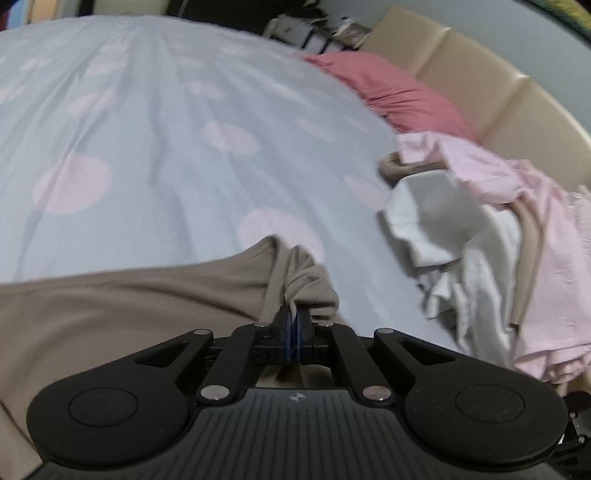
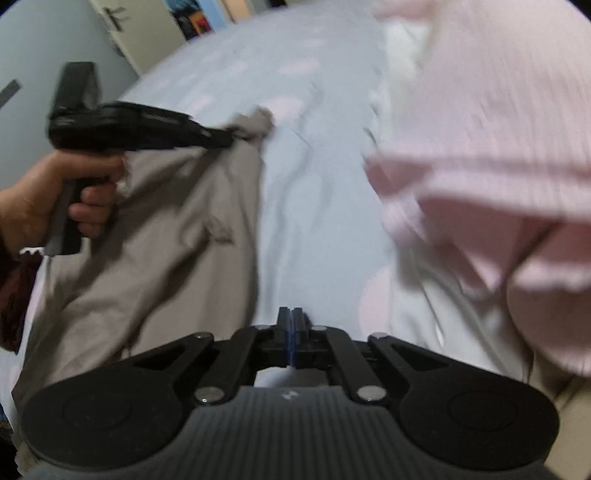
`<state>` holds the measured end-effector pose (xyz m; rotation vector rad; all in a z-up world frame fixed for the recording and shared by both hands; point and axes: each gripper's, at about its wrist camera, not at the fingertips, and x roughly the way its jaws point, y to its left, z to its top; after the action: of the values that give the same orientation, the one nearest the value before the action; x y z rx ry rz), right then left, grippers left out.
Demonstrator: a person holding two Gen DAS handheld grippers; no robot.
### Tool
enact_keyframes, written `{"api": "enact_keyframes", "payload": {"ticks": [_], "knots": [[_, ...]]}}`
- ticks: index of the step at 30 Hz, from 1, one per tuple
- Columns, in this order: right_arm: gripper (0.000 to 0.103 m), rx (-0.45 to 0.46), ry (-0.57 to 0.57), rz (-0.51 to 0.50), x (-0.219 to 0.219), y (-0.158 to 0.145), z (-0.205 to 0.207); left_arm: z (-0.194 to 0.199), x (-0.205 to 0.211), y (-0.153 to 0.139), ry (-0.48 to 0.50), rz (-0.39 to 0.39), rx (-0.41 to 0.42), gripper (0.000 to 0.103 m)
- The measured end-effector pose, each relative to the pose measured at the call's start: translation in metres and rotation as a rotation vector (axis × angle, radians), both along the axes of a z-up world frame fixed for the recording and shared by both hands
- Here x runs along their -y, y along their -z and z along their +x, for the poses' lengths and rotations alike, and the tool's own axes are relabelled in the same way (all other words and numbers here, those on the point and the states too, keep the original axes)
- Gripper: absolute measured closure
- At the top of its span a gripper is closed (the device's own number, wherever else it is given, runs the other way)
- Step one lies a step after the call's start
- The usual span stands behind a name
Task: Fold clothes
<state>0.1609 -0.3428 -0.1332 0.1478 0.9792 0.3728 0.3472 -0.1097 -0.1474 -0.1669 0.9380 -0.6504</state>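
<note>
A taupe garment (image 1: 129, 306) lies on the light blue bed sheet (image 1: 166, 110). My left gripper (image 1: 294, 314) is shut on a bunched corner of it. In the right wrist view the left gripper (image 2: 225, 138) shows at the left, holding the taupe garment (image 2: 177, 229) by its far corner. My right gripper (image 2: 291, 314) is shut, with nothing seen between its fingers, low over the sheet (image 2: 314, 177) beside the garment's right edge.
A pile of clothes sits at the right: white (image 1: 461, 258), pale pink (image 1: 535, 229) and a dark pink piece (image 1: 399, 88). A beige headboard (image 1: 480, 74) stands behind. The pink ribbed garment (image 2: 498, 129) looms close on the right. A door (image 2: 122, 26) is far left.
</note>
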Motion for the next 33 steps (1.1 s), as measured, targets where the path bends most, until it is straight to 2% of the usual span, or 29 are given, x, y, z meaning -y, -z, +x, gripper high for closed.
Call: {"api": "enact_keyframes", "payload": {"ticks": [1,2,3,5,6,8,9,10,13,14,16,25,31,33], "knots": [[0.069,0.025,-0.007,0.0,-0.003,-0.003,-0.001,0.0,0.0,-0.001,0.003,-0.004,0.004,0.103],[0.057,0.052,-0.014,0.003,-0.007,-0.007,-0.001,0.0,0.0,-0.001,0.001,-0.006,0.004,0.103],[0.051,0.072,-0.022,0.005,-0.012,-0.009,0.0,0.001,0.0,-0.001,0.0,-0.009,0.005,0.103],[0.052,0.086,-0.043,-0.006,-0.023,-0.008,0.003,0.001,-0.001,-0.001,-0.004,-0.014,0.005,0.103],[0.056,0.089,-0.051,-0.013,-0.027,-0.007,0.006,0.001,0.0,-0.001,-0.004,-0.015,0.006,0.103],[0.071,0.084,-0.058,-0.035,-0.032,-0.001,0.013,0.0,0.001,-0.001,-0.003,-0.014,0.009,0.103],[0.094,0.074,-0.061,-0.043,-0.033,0.002,0.015,0.0,0.001,0.0,-0.004,-0.016,0.009,0.103],[0.101,0.05,-0.062,-0.048,-0.031,0.005,0.017,-0.001,0.0,0.0,-0.004,-0.022,0.011,0.103],[0.101,0.011,-0.029,-0.023,-0.019,0.005,0.019,-0.004,-0.002,-0.004,0.006,-0.058,0.03,0.103],[0.102,0.009,-0.02,-0.016,-0.015,0.002,0.018,-0.006,-0.003,-0.007,0.017,-0.09,0.052,0.103],[0.102,0.018,-0.011,-0.002,-0.006,-0.004,0.015,-0.006,-0.002,-0.01,0.032,-0.105,0.066,0.103],[0.102,-0.031,0.008,-0.002,0.002,0.007,0.009,0.001,-0.005,-0.004,-0.013,-0.143,0.012,0.103],[0.1,-0.027,0.001,0.005,0.002,0.011,0.009,-0.001,-0.02,-0.028,-0.009,0.002,0.057,0.098],[0.097,-0.022,0.003,0.015,0.002,0.011,0.007,-0.007,-0.035,-0.042,-0.011,0.031,0.073,0.091]]}}
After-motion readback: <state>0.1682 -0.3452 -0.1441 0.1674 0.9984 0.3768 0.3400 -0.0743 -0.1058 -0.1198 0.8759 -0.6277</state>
